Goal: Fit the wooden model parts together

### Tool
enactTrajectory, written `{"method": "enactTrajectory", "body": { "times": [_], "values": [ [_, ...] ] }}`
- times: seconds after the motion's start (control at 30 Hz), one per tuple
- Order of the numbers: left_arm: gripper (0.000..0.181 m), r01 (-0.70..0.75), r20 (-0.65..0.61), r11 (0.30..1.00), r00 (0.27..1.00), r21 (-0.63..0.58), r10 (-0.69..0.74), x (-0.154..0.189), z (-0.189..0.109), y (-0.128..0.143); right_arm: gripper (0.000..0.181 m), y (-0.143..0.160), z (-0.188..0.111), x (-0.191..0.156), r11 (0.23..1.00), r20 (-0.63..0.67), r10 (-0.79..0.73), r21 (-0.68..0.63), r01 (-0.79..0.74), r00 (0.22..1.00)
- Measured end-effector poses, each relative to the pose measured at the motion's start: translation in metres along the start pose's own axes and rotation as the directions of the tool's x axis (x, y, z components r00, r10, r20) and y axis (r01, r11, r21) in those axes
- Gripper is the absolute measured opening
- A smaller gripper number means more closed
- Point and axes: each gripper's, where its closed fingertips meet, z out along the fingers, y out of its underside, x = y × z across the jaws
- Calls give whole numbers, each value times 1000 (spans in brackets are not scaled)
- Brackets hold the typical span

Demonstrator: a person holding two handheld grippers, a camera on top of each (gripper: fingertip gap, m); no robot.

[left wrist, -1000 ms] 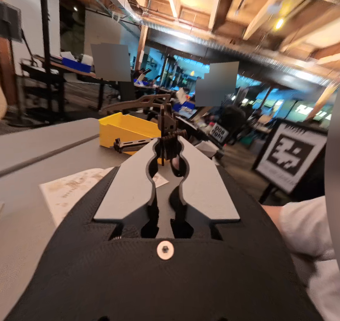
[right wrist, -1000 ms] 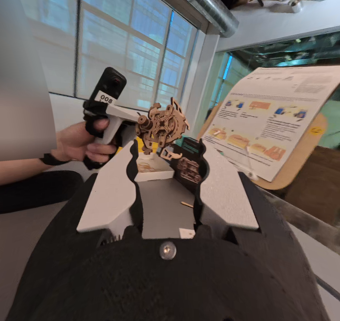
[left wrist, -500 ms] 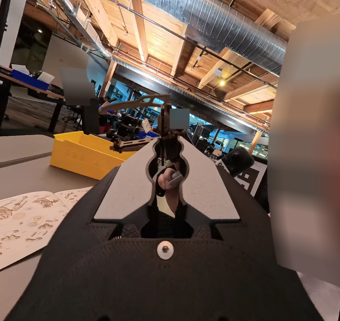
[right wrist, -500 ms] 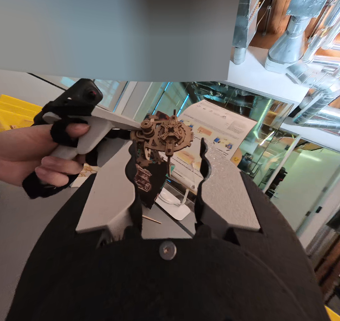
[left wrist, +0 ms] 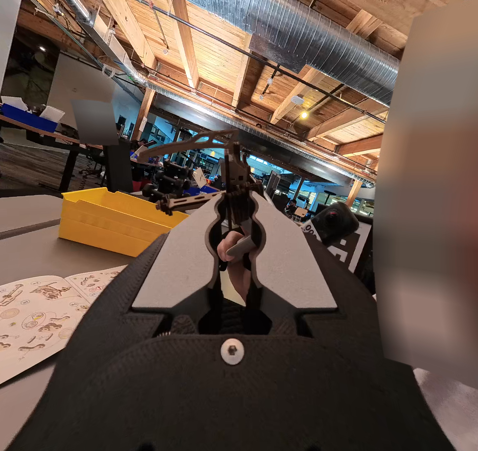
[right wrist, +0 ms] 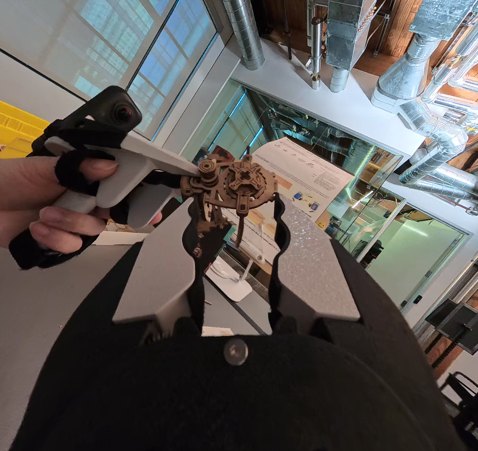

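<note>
The dark wooden model (left wrist: 234, 180) has a curved arm at its top and a bar sticking out to the left. My left gripper (left wrist: 236, 200) is shut on its lower stack and holds it up in the air. In the right wrist view the model's gear disc (right wrist: 243, 187) faces me, and the left gripper (right wrist: 195, 174) comes in from the left, pinching it. My right gripper (right wrist: 234, 203) is open, with its tips on either side of the disc's lower edge. I cannot tell whether they touch it.
A yellow bin (left wrist: 108, 218) and an open instruction booklet (left wrist: 38, 309) lie on the grey table (left wrist: 25, 252). An instruction sheet on a board (right wrist: 297, 187), a black box (right wrist: 212, 242) and a white stand base (right wrist: 230, 280) are behind the model. The tips of both grippers are at nearly the same place.
Both grippers have tilted upward, so more ceiling shows. The right gripper has closed in on the model, its tips now beside the gear disc. The left gripper still holds the model.
</note>
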Motion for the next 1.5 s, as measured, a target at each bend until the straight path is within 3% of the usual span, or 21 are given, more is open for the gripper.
{"method": "enactTrajectory", "body": {
  "times": [0.3,0.43,0.57,0.7,0.83,1.03,1.3,1.5],
  "values": [
    [14,-17,8,1000,1000,-17,17,-2,2,5,55,1,-3,2,999,26,-35,-23,36,999],
    [31,-148,83,989,986,10,146,-12,-10,-15,56,9,-3,4,997,42,-67,-44,69,997],
    [44,-83,88,994,992,-77,90,-20,-14,-17,56,6,-1,-18,998,159,-67,2,67,985],
    [12,-1,-13,979,1000,-206,-1,-9,-12,3,56,15,3,-28,991,183,-120,-32,128,976],
    [12,-28,10,972,999,-233,31,-13,-13,6,56,17,3,-30,994,199,-102,-29,110,975],
    [11,-6,14,986,1000,-167,9,-11,-10,-1,51,5,0,-21,993,115,-117,26,115,986],
    [8,-65,-1,980,998,-189,66,-5,-7,5,50,7,-2,-28,993,197,-115,21,113,974],
    [8,42,-2,990,999,-135,-43,-8,-9,-2,50,6,0,-29,997,189,-79,20,77,979]
  ]
}}
